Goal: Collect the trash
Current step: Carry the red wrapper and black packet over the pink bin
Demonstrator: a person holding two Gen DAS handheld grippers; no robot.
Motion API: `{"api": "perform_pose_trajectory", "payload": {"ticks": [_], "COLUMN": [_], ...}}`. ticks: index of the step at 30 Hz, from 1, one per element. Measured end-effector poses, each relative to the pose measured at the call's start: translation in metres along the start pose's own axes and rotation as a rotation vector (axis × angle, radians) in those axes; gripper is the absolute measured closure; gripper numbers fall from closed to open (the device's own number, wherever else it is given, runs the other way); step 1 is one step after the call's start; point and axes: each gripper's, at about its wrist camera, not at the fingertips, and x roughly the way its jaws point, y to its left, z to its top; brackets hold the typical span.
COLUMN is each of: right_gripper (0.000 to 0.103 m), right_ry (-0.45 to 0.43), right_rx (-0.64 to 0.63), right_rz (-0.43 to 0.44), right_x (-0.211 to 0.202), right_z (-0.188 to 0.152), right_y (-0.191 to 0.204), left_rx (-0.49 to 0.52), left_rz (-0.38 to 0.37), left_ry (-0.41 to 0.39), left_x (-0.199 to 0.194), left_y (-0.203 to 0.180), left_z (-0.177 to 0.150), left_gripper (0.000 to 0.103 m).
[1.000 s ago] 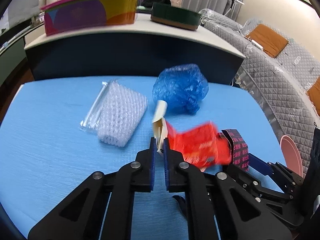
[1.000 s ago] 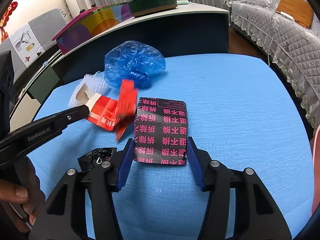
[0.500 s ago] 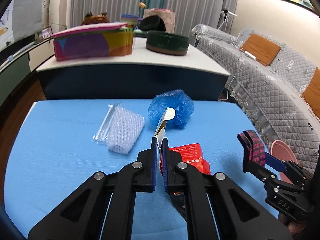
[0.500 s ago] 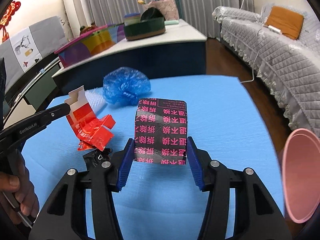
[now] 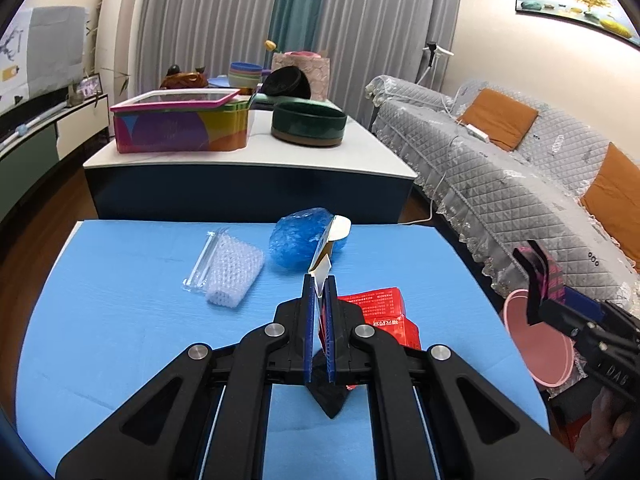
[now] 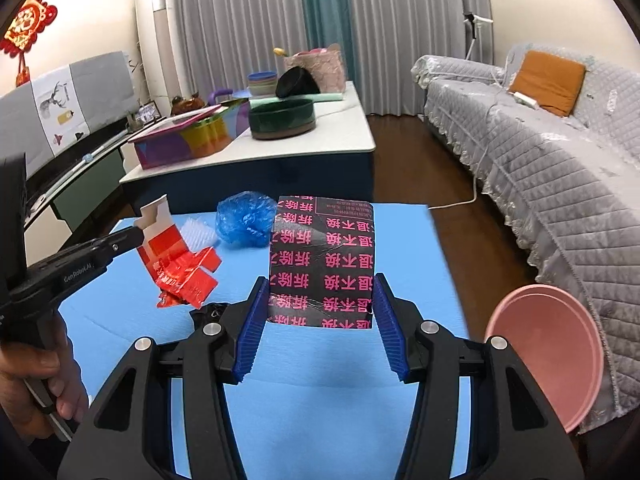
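My left gripper (image 5: pixel 319 284) is shut on a torn red and white carton (image 5: pixel 380 314) and holds it above the blue table (image 5: pixel 120 320); the carton also shows in the right wrist view (image 6: pixel 180 268). My right gripper (image 6: pixel 320 320) is shut on a black packet with pink characters (image 6: pixel 322 266), held in the air; it also shows in the left wrist view (image 5: pixel 540 276). A crumpled blue bag (image 5: pixel 298 240), a roll of bubble wrap (image 5: pixel 232 272) and a scrap of black film (image 6: pixel 208 314) lie on the table.
A pink bin (image 6: pixel 552 352) stands off the table's right edge, also in the left wrist view (image 5: pixel 536 344). A low white-topped cabinet (image 5: pixel 248 160) with a colourful box and a green bowl stands behind. A grey sofa (image 6: pixel 540 160) runs along the right.
Both grippers have risen from the table, each with its piece of trash. The pink bin has come into view on the right.
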Motion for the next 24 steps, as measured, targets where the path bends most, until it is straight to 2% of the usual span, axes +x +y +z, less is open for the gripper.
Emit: {"api": "perform_pose_trajectory", "payload": {"ticks": [11, 24], "right_gripper": [0.051, 0.051], "right_ry": [-0.038, -0.037], "right_rx": [0.008, 0.076], "right_rz": [-0.066, -0.124], "right_x": [-0.060, -0.066], "right_z": [0.007, -0.024], "right_y": [-0.046, -0.092], "left_rx": [0.004, 0.047], "left_rz": [-0.019, -0.027], "left_ry": [-0.022, -0.006], "left_x": [-0.023, -0.022], "left_y": [-0.023, -0.057], "left_z": [-0.018, -0.034], "left_gripper": [0.098, 0.098]}}
